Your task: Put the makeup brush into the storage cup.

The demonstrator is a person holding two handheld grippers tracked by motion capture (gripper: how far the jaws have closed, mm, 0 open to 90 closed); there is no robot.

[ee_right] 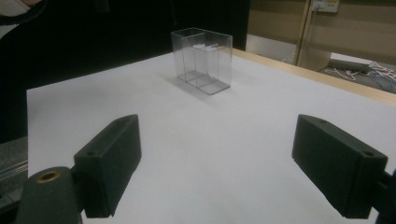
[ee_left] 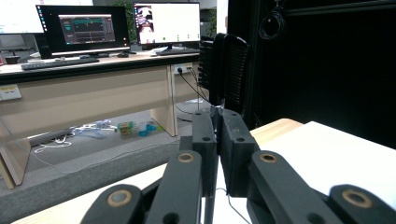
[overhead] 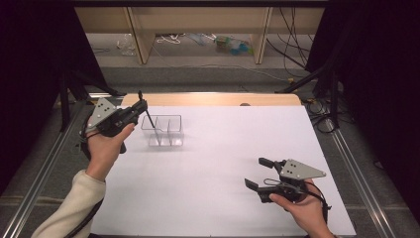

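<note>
We see the left hand-held gripper (overhead: 140, 100) at about ten o'clock on the white tabletop (overhead: 223, 163), raised in the person's left hand (overhead: 105, 144) just beside the clear box (overhead: 162, 130). Its jaws are pressed together on a thin dark stick (overhead: 150, 120). In the high view the stick runs from the jaw tips down at a slant into the box, to about the first divider from its left end; which compartment its lower end stands in we cannot tell. In the left gripper view (ee_left: 215, 135) the two black jaws stand side by side with only a narrow seam between them, and the stick shows as a dark line there, too thin for us to read more of it.

The clear box stands upright on the tabletop at about eleven o'clock, near the far edge. It is see-through, open at the top, and split by thin walls into compartments. In the right gripper view the clear box (ee_right: 201, 60) sits well ahead of the jaws, toward twelve o'clock.

The right hand-held gripper (overhead: 257, 173) is at about five o'clock, held low over the tabletop in the person's right hand (overhead: 304, 210), well apart from the box. Its jaws are spread wide with bare white tabletop between them, as the right gripper view (ee_right: 217, 172) shows plainly.
</note>
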